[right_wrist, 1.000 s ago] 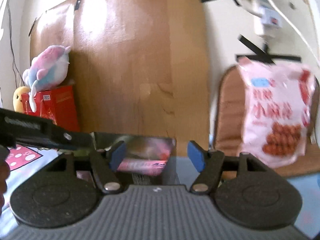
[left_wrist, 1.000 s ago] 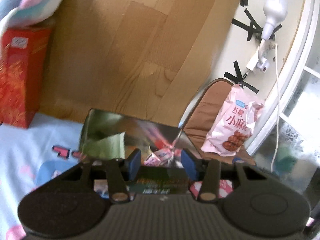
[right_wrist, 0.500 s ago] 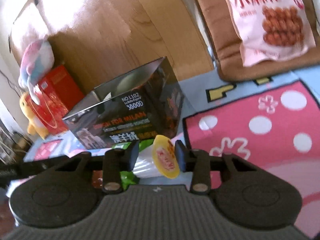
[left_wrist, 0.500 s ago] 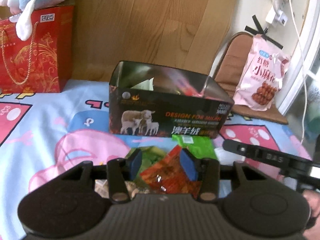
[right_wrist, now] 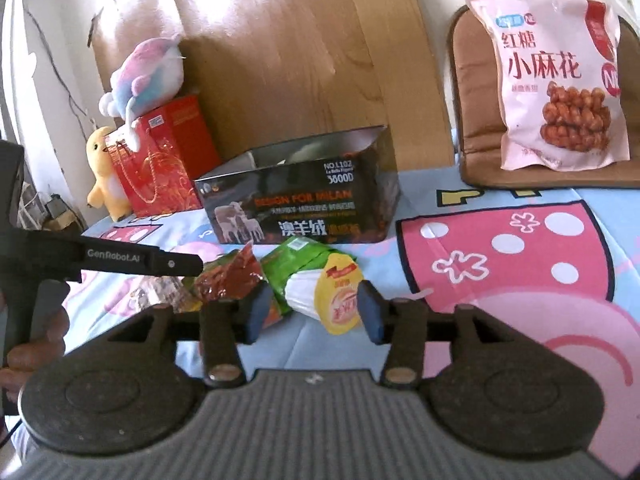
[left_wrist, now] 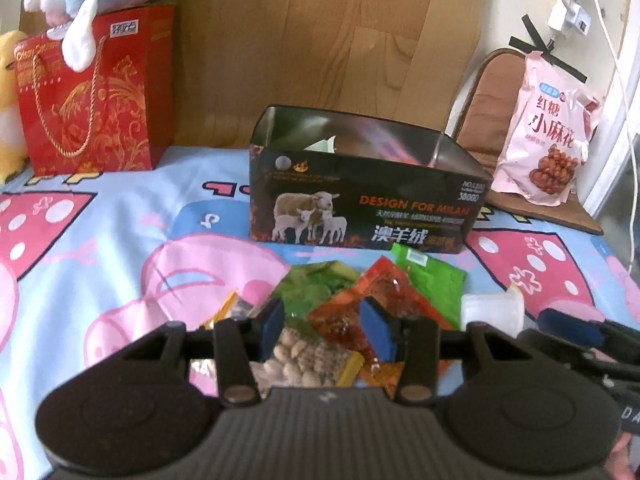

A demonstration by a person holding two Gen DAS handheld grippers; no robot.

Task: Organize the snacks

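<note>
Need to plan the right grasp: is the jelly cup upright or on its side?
On its side. The jelly cup lies on the sheet with its yellow lid facing the right wrist camera, against the green packet.

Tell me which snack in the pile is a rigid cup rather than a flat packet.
The jelly cup with the yellow foil lid, lying on its side between the right gripper fingers; the red packet and green packet beside it are flat.

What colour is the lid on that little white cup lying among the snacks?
The jelly cup's lid is yellow with a red-orange label; the right wrist view shows it best.
</note>
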